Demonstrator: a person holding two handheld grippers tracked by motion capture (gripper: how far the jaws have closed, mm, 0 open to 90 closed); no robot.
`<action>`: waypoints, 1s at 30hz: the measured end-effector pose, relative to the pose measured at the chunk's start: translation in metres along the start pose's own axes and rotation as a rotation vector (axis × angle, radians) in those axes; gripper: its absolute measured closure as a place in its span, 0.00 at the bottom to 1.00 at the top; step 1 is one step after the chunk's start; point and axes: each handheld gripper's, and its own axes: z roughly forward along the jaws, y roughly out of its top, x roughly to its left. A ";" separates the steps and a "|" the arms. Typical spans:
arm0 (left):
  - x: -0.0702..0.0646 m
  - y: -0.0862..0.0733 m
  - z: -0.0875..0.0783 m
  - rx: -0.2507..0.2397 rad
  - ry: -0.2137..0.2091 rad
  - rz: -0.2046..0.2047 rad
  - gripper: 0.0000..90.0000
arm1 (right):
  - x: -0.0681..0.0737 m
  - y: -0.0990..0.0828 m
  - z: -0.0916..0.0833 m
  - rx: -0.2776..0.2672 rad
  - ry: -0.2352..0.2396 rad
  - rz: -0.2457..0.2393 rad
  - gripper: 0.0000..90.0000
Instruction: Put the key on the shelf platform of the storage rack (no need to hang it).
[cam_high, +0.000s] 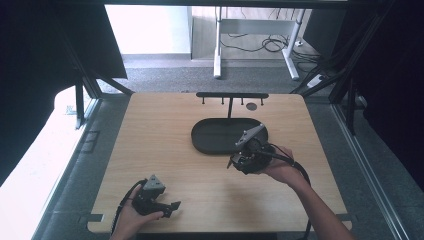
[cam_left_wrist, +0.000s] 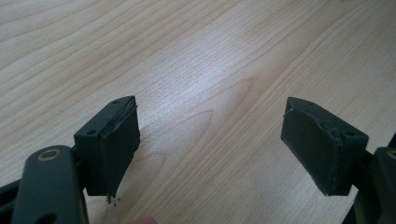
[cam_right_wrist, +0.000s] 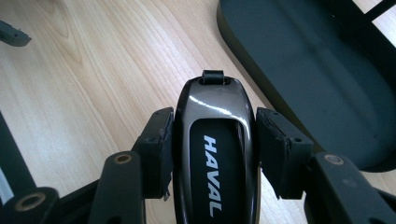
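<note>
A glossy black car key fob (cam_right_wrist: 215, 140) with white HAVAL lettering sits between the pads of my right gripper (cam_right_wrist: 214, 140), which is shut on its sides. That right gripper (cam_high: 245, 159) hangs above the table just in front of the dark oval tray (cam_high: 210, 136), whose bare floor (cam_right_wrist: 317, 74) lies up and to the right in the right gripper view. My left gripper (cam_high: 170, 206) rests low near the table's front left edge. Its jaws stand wide apart over bare wood, with nothing between the pads (cam_left_wrist: 119, 144).
A black rack with small hooks (cam_high: 231, 95) rises behind the tray, with a small dark round spot (cam_high: 251, 106) on the wood beside it. The wooden tabletop (cam_high: 165, 130) has free room at left and centre. Desk legs and cables lie on the floor beyond.
</note>
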 end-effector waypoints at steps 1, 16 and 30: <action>0.000 0.000 0.000 0.000 0.000 0.000 0.22 | 0.000 0.002 0.000 -0.002 0.003 -0.007 0.55; -0.003 0.000 0.004 0.031 -0.021 0.028 0.22 | 0.007 0.014 0.001 -0.003 0.008 -0.040 0.55; -0.004 -0.001 0.010 0.071 -0.022 0.035 0.22 | 0.011 0.020 0.010 0.018 -0.004 -0.077 0.55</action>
